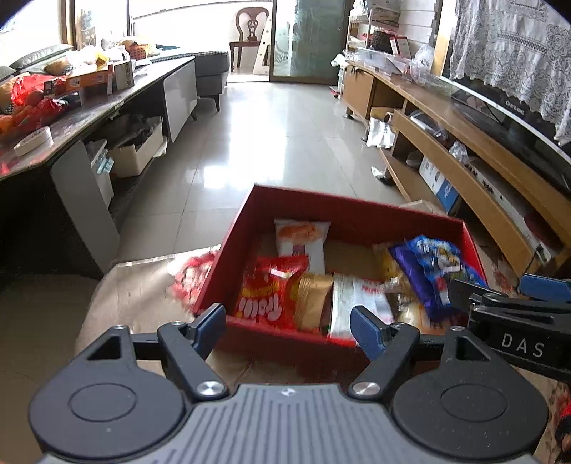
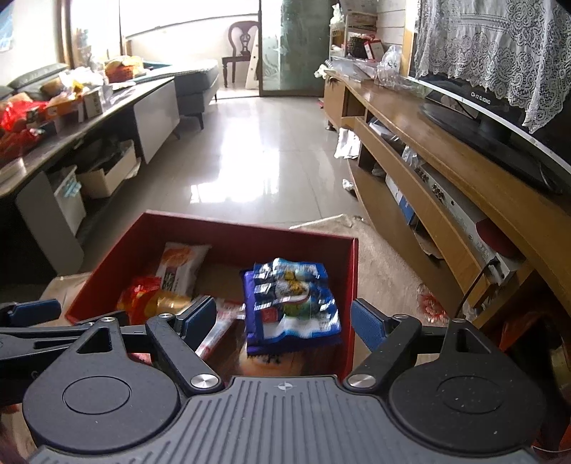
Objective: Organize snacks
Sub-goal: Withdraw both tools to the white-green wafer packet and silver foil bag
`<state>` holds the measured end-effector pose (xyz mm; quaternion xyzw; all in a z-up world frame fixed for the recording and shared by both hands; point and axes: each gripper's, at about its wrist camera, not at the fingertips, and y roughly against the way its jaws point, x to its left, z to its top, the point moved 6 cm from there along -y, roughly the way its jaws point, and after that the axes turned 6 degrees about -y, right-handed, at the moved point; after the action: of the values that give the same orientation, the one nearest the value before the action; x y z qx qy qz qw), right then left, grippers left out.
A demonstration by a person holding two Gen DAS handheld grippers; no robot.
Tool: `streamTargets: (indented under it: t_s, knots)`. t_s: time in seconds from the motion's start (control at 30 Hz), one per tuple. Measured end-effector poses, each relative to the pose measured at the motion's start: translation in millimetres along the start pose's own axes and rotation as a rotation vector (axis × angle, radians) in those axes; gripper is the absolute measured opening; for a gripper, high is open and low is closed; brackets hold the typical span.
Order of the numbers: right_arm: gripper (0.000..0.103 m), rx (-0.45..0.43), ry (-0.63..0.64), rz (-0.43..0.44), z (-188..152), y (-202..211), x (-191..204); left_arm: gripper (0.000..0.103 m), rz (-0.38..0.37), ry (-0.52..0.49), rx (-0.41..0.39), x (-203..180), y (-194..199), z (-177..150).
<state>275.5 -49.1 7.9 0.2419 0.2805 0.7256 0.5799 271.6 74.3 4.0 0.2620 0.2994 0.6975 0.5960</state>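
A red open box stands on a beige covered surface and holds several snack packets. Inside lie a red packet, a white packet with an orange picture, a gold one and a blue packet on top at the right. Another red and white packet lies outside, against the box's left wall. My left gripper hovers open at the near wall, empty. My right gripper is open over the blue packet, its pads apart from it.
A wooden TV stand with a television runs along the right. A long dark table piled with boxes and bags runs along the left. Glossy tiled floor stretches ahead to a chair and a glass door.
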Motion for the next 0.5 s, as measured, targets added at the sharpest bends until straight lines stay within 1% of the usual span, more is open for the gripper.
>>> streamTargets:
  t_s: [0.27,0.4,0.5]
  knots:
    - [0.087,0.063,0.056,0.012,-30.2,11.8,14.4,0.077,-0.030,0.013,0.063,12.1,16.0,-40.0]
    - [0.087,0.109,0.094,0.017,-49.4,12.7,24.5,0.077,-0.062,0.052,0.118,18.0,23.1,-68.8]
    - [0.087,0.162,0.114,0.048,-63.7,9.8,31.2,0.077,-0.088,0.089,0.176,21.7,27.1,-95.2]
